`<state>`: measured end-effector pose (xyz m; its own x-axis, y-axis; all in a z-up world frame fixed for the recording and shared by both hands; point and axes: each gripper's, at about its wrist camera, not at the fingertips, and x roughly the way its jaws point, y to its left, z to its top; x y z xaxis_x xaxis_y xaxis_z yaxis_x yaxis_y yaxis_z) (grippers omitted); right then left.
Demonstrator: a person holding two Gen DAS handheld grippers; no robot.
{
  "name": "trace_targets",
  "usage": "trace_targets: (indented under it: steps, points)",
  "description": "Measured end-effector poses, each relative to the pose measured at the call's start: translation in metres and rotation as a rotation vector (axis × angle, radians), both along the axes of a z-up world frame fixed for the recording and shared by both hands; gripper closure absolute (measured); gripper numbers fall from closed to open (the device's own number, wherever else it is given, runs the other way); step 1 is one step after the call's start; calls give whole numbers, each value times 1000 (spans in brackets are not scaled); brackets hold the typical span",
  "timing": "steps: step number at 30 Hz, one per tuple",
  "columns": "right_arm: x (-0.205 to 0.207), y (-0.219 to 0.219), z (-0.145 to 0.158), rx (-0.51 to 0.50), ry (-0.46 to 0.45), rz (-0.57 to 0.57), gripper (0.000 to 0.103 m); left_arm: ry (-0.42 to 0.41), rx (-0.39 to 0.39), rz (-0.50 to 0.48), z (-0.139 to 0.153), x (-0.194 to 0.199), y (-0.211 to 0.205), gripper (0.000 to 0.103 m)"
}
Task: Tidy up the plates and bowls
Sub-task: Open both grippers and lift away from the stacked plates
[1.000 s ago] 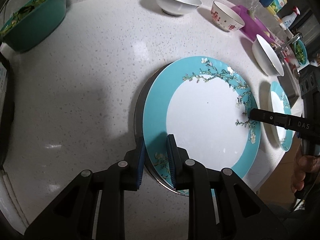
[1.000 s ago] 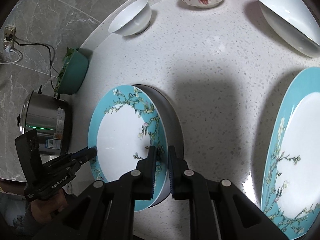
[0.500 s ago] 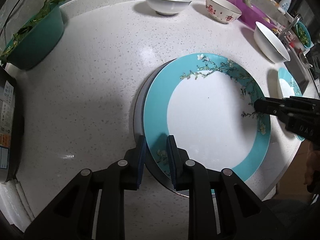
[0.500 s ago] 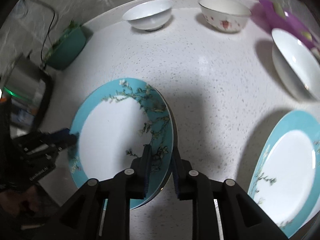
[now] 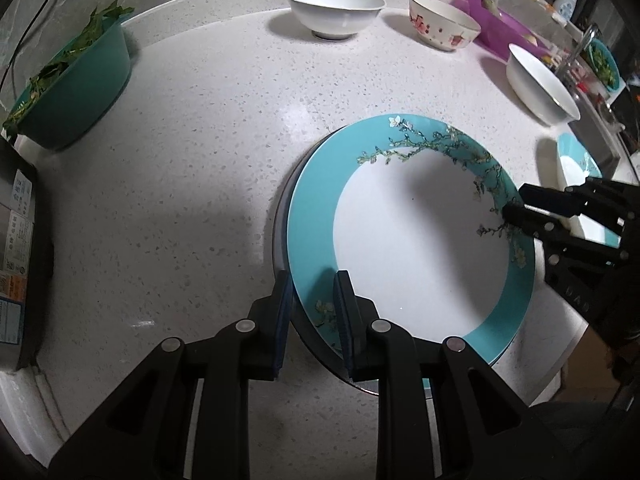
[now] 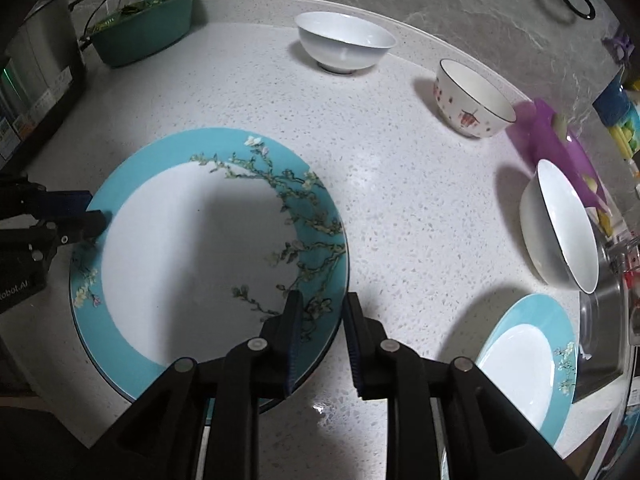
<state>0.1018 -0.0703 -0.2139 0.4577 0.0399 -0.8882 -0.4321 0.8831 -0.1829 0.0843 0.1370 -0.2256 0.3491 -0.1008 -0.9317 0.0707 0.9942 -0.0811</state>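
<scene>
A teal plate with a flowering-branch pattern lies on a darker plate whose rim shows at its left. My left gripper is shut on the teal plate's near-left rim. My right gripper straddles the opposite rim; its jaws are opening and its pads stand off the rim. A second teal plate lies to the right. At the back stand a white bowl and a red-patterned bowl. At the right is a dark-rimmed white bowl.
A green bowl of leaves stands at the back left beside a steel cooker. A purple board and a sink lie at the right. The counter's front edge runs just below the plates.
My right gripper's jaws have parted from the plate's rim and the gripper has rolled, so its view has swung round. My left gripper keeps its grip on the same rim.
</scene>
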Motion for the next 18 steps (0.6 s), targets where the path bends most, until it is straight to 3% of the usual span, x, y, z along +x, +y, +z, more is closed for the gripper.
trace_targets:
  steps: [2,3,5,6,7,11,18]
  points:
    - [0,3,-1,-3,-11,0,72,-4,-12,-1,0,-1,2,83]
    - [1,4,-1,0,-12,-1,66,-3,-22,-1,1,-1,4,79]
    - [0,4,2,14,-16,-18,49,-11,-30,6,4,-2,7,43]
    - [-1,3,6,30,-26,-27,38,-36,-50,11,9,-4,10,15]
    - [-3,1,12,52,-41,-31,28,-60,-68,14,15,-6,13,1]
    - [-11,-17,46,232,-39,-68,0,-122,-90,19,48,-4,18,0]
    - [-39,-98,98,462,43,-198,0,-241,-200,-139,115,7,-25,0]
